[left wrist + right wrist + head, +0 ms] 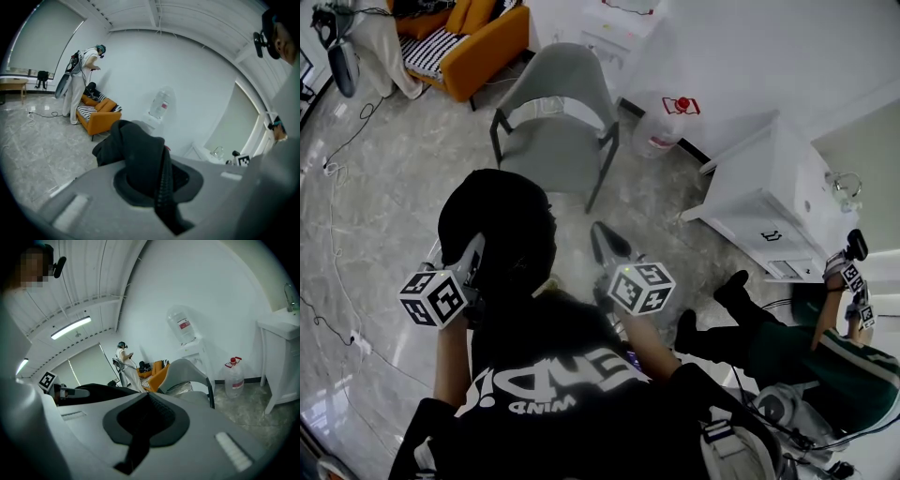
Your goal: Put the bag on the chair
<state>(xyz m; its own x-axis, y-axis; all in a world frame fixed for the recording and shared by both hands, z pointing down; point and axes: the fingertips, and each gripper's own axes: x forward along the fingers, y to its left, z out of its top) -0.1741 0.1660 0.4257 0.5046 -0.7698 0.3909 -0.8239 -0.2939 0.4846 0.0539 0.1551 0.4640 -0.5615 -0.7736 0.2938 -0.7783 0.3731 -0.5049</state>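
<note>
Your left gripper (474, 248) is clamped on the floppy black fabric bag (502, 225); right gripper (602, 236) jaws together, empty; grey curved chair (555, 141) ahead.

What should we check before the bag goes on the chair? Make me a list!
1. Bag gripped: ok. The left gripper has its jaws shut on the black bag.
2. Seat free: ok. Nothing lies on the grey chair.
3. Spare gripper: ok. The right gripper has its jaws together on nothing.
4. Bag over the seat: not ok. Most of it hangs short of the chair's front edge.
5. Anything dangling under the bag: cannot tell, its underside is hidden.
</note>
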